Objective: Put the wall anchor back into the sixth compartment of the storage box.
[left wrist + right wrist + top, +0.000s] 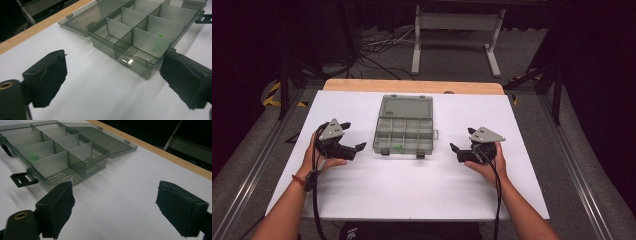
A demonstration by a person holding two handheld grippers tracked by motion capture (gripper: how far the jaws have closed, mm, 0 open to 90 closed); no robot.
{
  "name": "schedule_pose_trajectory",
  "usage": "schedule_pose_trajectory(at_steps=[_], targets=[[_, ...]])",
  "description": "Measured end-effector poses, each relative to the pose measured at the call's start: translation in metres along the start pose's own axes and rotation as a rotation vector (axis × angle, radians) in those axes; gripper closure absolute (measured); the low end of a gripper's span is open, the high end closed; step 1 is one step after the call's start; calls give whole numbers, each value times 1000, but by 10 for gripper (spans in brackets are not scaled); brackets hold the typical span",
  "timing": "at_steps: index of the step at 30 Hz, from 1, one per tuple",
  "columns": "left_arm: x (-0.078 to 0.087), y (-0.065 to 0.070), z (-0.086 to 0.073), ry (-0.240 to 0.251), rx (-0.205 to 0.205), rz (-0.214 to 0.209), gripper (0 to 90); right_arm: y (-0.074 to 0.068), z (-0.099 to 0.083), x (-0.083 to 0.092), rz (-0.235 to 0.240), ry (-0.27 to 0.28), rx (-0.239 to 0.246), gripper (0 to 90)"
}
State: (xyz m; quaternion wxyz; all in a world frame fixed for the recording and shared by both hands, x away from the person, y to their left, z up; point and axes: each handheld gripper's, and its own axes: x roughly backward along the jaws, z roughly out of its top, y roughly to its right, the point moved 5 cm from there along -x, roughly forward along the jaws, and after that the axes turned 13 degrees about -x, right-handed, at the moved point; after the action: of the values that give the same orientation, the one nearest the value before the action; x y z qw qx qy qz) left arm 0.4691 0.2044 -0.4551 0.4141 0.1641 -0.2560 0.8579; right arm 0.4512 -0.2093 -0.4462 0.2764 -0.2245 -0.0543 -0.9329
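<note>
A: From the high view, a person is sitting at a white table (412, 190), holding a gripper in each hand. A grey compartment box (404, 131) is lying open in the middle of the table, its lid (406, 106) folded flat toward the far edge. The left gripper (348, 136) is hovering just left of the box and the right gripper (464, 140) is hanging to its right, both apart from it.

B: And the claws?

A: Both are standing released, with nothing between the jaws.

B: What is the left gripper view showing?

A: The left gripper (112, 82) is pointing at the box (140, 40) across bare white table (100, 95). Its jaws are spread wide and gripping nothing; the right-hand jaw is sitting just beside the near corner of the box. A small green thing (158, 42) is lying in one near compartment, and a small screw-like piece (148, 59) is resting in the corner one.

B: And the right gripper view?

A: The right gripper (115, 207) is also gaping, empty, over the table (120, 195). The box (57, 152) is sitting at upper left, its black latch (21, 180) sticking out toward the camera and the lid (105, 137) lying flat behind. The green thing (32, 158) is showing through a divider wall.
</note>
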Motion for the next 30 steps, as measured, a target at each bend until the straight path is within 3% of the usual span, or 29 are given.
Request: schedule_pose_trajectory(at_steps=[2, 5, 11, 15, 19, 24, 25, 27, 30], targets=[[0, -1, -1, 13, 13, -6, 66, -2, 4, -6, 0, -1, 5, 130], [-2, -1, -1, 15, 7, -16, 62, -3, 10, -14, -46, -2, 38, 158], [-8, -2, -1, 0, -4, 9, 116, -3, 24, -33, -47, -16, 14, 210], [-13, -9, 1, -23, -7, 36, 208, 0, 34, -47, -35, -36, -4, 323], [-21, -20, 5, -48, 20, 46, 337, 4, 40, -59, -38, -79, -11, 479], [-31, -33, 7, -59, 59, 59, 594, 10, 49, -71, -32, -104, -14, 711], [-33, -35, 7, -59, 70, 46, 641, 10, 50, -73, -22, -113, -18, 752], [-35, -37, 7, -62, 72, 46, 663, 11, 51, -76, -16, -121, -22, 783], [-41, -41, 7, -91, 61, 41, 779, 11, 57, -83, -12, -131, 6, 880]])
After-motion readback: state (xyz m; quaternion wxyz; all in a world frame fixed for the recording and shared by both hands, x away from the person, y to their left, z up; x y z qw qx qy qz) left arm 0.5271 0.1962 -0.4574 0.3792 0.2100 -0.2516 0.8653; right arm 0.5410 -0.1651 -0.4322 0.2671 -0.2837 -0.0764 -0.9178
